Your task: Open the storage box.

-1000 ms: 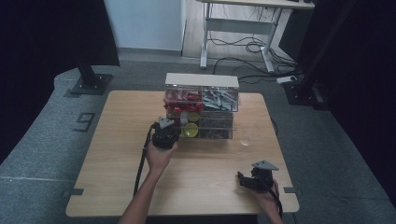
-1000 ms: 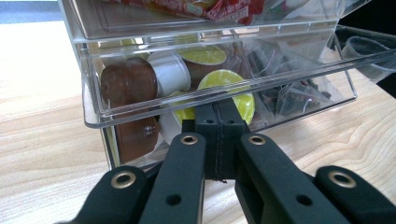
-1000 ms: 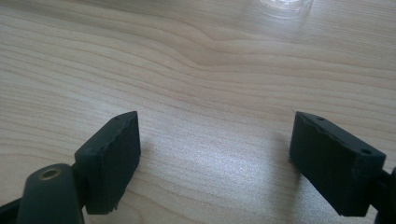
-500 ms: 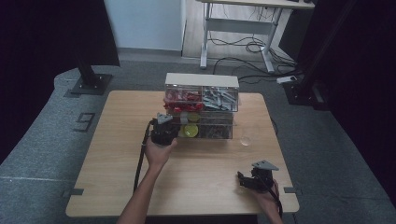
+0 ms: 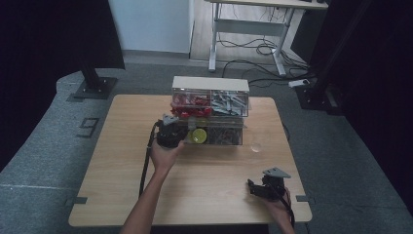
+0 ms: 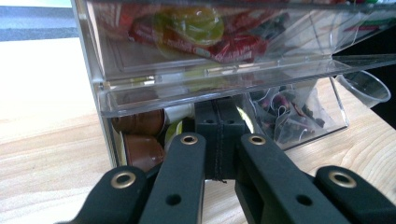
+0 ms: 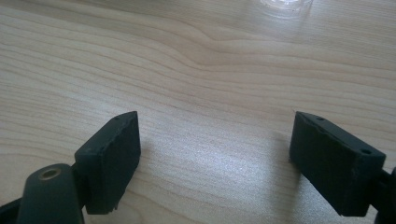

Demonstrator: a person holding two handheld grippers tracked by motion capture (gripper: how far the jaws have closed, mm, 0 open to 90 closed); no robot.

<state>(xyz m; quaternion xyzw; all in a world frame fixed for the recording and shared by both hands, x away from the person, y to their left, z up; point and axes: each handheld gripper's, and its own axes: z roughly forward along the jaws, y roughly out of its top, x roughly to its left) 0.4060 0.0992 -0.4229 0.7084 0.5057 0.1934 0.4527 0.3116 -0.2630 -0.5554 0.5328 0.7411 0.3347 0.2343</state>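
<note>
Left gripper pressed together, tips under the open flap of the clear organizer, lower-left compartment. Right gripper spread apart over bare table, well apart from organizer; 1 clear cup beside it.

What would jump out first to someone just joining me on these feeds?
The clear acrylic organizer at the middle back of the wooden table, its compartments packed with red packets, grey sachets and brown capsules. The left tool sits shut with its tips pushed into the lower left compartment, under a raised clear flap. The right tool rests open near the table's front right corner, with a clear cup ahead of it.
</note>
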